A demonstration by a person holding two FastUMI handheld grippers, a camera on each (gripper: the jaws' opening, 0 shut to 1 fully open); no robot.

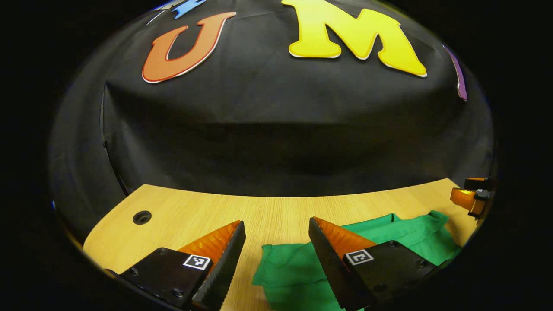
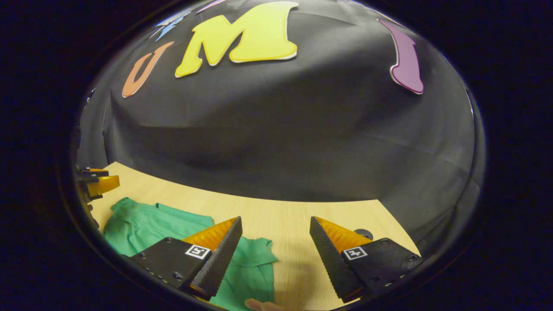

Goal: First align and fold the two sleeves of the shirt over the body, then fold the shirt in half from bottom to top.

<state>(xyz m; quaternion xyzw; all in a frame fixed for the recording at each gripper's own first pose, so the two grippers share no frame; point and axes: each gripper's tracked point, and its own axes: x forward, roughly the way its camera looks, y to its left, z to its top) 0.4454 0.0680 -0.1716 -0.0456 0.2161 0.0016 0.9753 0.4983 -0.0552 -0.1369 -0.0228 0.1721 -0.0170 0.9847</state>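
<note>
A green shirt [image 1: 298, 272] lies crumpled on the wooden table [image 1: 181, 211], spreading toward the right of the left gripper view. My left gripper [image 1: 276, 242] hovers open above the shirt's left edge, holding nothing. In the right gripper view the same green shirt [image 2: 142, 224] lies at the lower left, its near edge reaching under the left finger. My right gripper [image 2: 275, 239] hangs open over the shirt's right edge and bare wood. The other gripper [image 1: 471, 196] shows at the far right of the left gripper view, and the other gripper [image 2: 97, 181] at the far left of the right gripper view.
A round cable hole [image 1: 141, 217] sits in the tabletop at the left, and a cable hole [image 2: 363, 234] at the right behind my right finger. The black cloth wall [image 1: 276, 129] rises just behind the table's far edge. A fingertip [image 2: 259, 305] shows at the bottom.
</note>
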